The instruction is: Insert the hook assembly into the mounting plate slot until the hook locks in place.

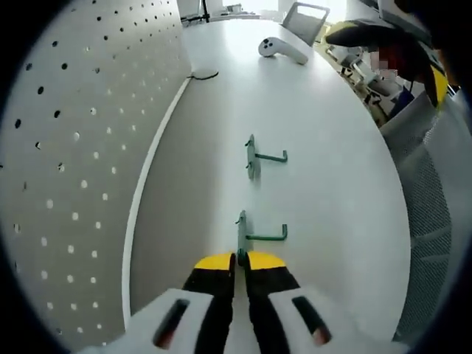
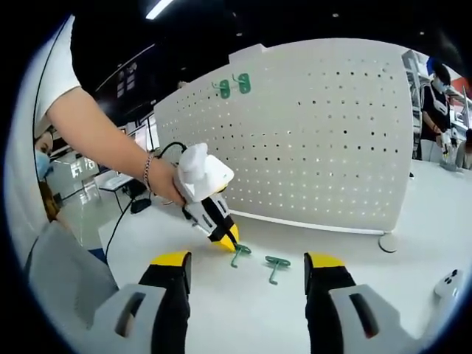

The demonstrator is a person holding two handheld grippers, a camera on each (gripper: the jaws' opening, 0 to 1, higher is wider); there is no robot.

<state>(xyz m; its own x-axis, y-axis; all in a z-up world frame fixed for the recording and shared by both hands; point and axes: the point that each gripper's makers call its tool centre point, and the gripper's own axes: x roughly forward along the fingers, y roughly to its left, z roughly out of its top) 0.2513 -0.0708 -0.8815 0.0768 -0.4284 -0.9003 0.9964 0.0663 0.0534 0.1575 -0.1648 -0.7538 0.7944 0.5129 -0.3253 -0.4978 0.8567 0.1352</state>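
Left gripper [image 1: 240, 259] lowered to the white tabletop [image 1: 332, 192], yellow-tipped jaws pressed together on the flat back plate of the near green metal hook [image 1: 251, 236] (grip looks narrow, judged marginal). Hook arm pointing right across the jaws' line. Second green metal hook [image 1: 259, 156] lying farther ahead, untouched. Right gripper [image 2: 247, 269] held back, jaws spread wide, nothing between. White perforated mounting board [image 2: 317, 125] standing upright beyond the hooks, nearer the left gripper.
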